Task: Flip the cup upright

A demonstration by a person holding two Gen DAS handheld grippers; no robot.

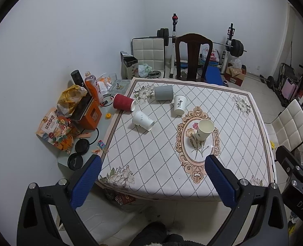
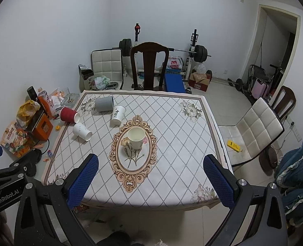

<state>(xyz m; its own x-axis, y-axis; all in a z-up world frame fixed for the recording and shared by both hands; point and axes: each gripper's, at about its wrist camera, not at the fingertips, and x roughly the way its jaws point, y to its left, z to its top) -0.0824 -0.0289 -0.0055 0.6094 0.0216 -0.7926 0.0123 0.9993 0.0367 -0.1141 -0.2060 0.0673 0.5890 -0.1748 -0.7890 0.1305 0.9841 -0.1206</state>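
A cream paper cup point(image 1: 204, 129) point(image 2: 136, 138) stands upright, mouth up, on the oval motif at the table's middle. A red ribbed cup point(image 1: 123, 104) point(image 2: 69, 114), a white cup point(image 1: 142, 121) point(image 2: 82, 131) and a grey cup point(image 1: 163, 93) point(image 2: 104, 104) lie on their sides at the far left. A white cup with black writing point(image 1: 179, 105) point(image 2: 117, 115) stands mouth down. My left gripper point(image 1: 153, 160) and right gripper point(image 2: 151, 158) are open and empty, held above the table's near edge, apart from all cups.
The table point(image 1: 260, 143) point(image 2: 192, 164) has a diamond-pattern cloth. Snack bags, bottles, an orange box point(image 1: 91, 115) and black lids crowd its left strip. A dark wooden chair point(image 2: 149, 65) stands behind, a white chair point(image 2: 258, 127) to the right, a barbell rack further back.
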